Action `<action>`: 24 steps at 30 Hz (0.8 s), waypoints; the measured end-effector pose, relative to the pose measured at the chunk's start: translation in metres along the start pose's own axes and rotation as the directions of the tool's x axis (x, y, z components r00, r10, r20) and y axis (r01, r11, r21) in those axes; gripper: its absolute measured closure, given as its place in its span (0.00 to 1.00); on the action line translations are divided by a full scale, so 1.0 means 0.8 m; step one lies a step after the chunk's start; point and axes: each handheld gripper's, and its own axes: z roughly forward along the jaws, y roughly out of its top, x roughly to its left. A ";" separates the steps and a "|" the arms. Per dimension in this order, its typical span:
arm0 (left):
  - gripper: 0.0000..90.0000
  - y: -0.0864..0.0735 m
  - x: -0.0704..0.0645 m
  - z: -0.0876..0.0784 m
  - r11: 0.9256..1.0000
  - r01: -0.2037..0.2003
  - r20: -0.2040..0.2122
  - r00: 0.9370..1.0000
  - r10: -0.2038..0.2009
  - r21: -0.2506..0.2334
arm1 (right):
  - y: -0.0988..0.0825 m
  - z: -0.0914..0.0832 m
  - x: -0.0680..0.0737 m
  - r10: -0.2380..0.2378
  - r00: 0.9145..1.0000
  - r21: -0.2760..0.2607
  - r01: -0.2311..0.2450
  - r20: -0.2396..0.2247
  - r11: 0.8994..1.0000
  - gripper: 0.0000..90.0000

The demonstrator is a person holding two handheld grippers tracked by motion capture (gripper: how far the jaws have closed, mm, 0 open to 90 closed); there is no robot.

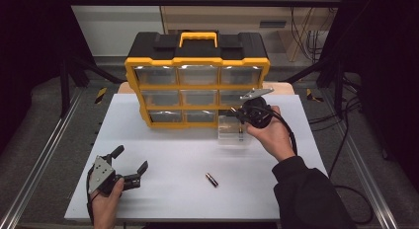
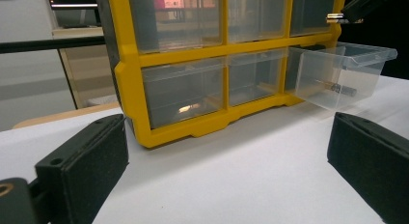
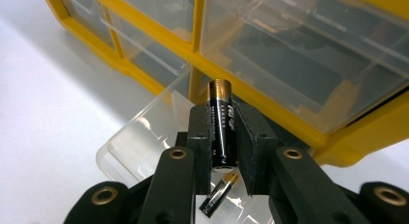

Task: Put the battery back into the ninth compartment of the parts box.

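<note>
A yellow and black drawer organizer (image 1: pixel 197 66) stands at the back of the white table (image 1: pixel 168 155). Its bottom right clear drawer (image 1: pixel 232 130) is pulled out, and a battery (image 3: pixel 218 194) lies inside it. My right gripper (image 3: pixel 223 137) hovers just above that drawer, shut on a black and gold battery (image 3: pixel 221 122) pinched between its pads. In the high view this gripper (image 1: pixel 240 115) sits at the organizer's lower right corner. Another battery (image 1: pixel 212 179) lies loose on the table in front. My left gripper (image 1: pixel 129 161) rests open near the front left, nothing between its jaws.
The organizer (image 2: pixel 193 64) has three rows of clear drawers, the others pushed in. The pulled-out drawer (image 2: pixel 340 72) juts over the table to the organizer's right. A metal frame rail (image 1: pixel 44 155) runs along the table's left side.
</note>
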 end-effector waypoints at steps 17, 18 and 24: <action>0.00 0.000 0.000 0.000 1.000 0.000 0.000 1.000 0.000 0.000 | -0.014 0.013 0.003 0.003 1.000 0.051 -0.002 -0.017 0.999 0.85; 0.00 0.000 0.000 0.000 1.000 0.000 -0.001 1.000 0.000 0.000 | -0.015 0.014 0.003 -0.001 1.000 0.054 0.002 -0.019 0.999 0.85; 0.00 0.000 0.000 0.000 1.000 0.000 0.000 1.000 0.000 0.000 | -0.019 0.019 0.006 -0.005 1.000 0.074 0.007 -0.029 0.997 0.85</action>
